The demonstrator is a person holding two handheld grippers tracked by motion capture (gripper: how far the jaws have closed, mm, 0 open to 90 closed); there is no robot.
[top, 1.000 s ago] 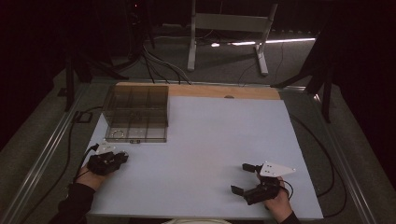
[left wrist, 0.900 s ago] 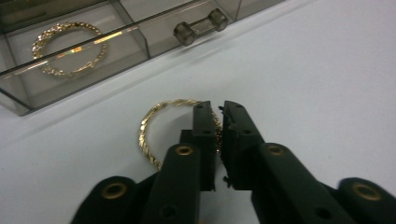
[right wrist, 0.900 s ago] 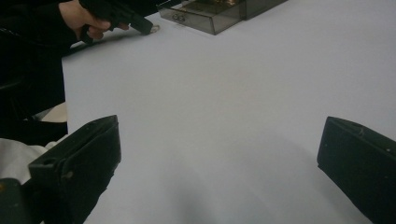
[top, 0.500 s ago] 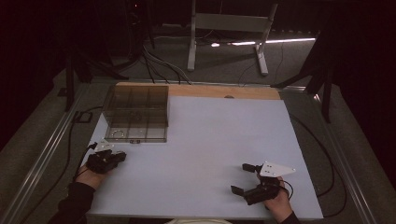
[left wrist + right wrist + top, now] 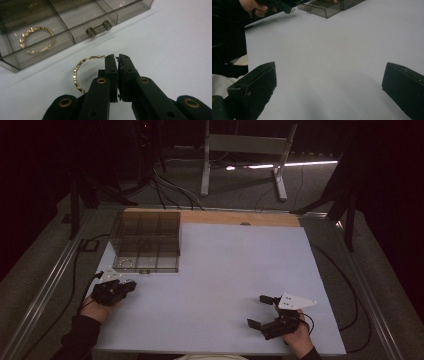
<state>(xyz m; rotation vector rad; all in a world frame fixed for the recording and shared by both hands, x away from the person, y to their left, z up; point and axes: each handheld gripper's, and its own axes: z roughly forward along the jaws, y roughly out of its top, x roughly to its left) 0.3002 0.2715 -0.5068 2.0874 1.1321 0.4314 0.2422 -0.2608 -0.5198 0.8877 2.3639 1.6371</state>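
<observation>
On the white table (image 5: 225, 270) the smoky plastic box (image 5: 146, 241) sat just ahead of my left gripper (image 5: 116, 57), whose jaws had just closed on the gold hoop earring (image 5: 78, 72) beside its drawer, presumably to stow it, while my right gripper (image 5: 261, 311) rested wide open.

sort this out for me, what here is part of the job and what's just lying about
In the job:
left gripper, shut on the gold hoop earring
clear compartment box
second gold hoop inside the box

Lying about:
right gripper, open, idle
metal stand
</observation>
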